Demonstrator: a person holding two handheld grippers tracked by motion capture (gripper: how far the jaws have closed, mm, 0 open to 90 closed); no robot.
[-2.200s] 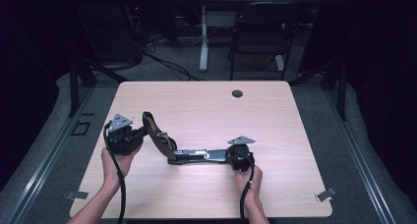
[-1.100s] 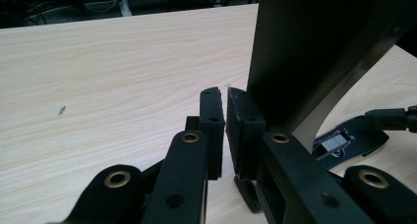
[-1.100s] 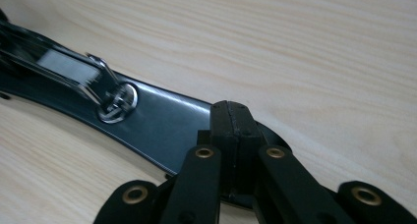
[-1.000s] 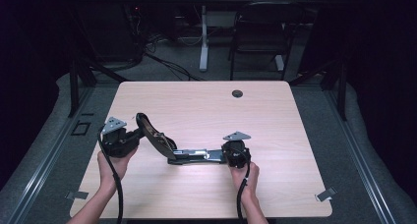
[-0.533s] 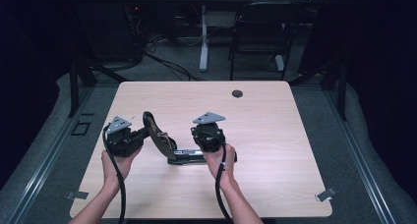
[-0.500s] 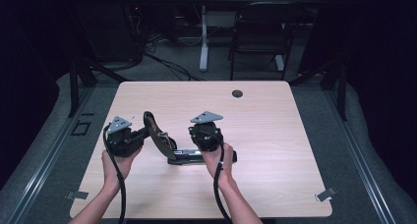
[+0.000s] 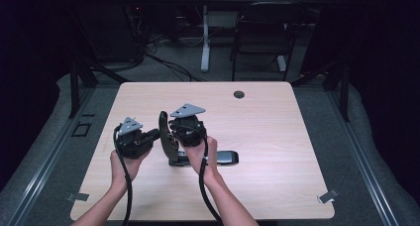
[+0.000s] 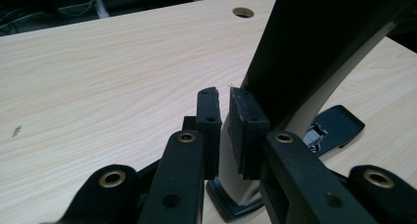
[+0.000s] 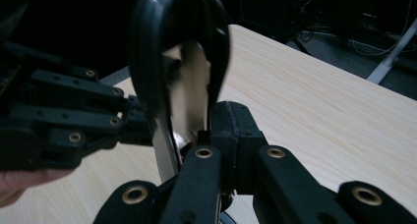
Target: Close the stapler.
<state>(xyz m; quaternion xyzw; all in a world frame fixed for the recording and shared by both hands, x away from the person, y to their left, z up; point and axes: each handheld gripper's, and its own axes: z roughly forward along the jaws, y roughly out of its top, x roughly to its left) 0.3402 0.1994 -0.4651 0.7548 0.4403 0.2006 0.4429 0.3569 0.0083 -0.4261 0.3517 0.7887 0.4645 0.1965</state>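
A black stapler (image 7: 167,139) lies swung open on the wooden table (image 7: 277,132). Its base (image 7: 225,157) lies flat and its top arm (image 8: 314,47) stands up. My left gripper (image 7: 156,133) reaches in from the left, and its pads (image 8: 248,130) are nearly together, pinched on the edge of the raised arm. My right gripper (image 7: 173,139) sits just right of that arm, lifted off the table. In the right gripper view its jaws (image 9: 219,130) are shut with nothing between them, tips close against the curved arm (image 9: 147,52). The left gripper (image 9: 125,121) shows there at the left.
A round cable hole (image 7: 239,94) sits near the table's far edge. Tape tabs mark the front corners (image 7: 79,197) (image 7: 329,196). A chair (image 7: 257,37) and a desk leg stand on the dark floor beyond the table.
My right gripper left the stapler's base end at the right, rose, and moved left to the raised arm. The left gripper stayed where it was, holding the arm up.
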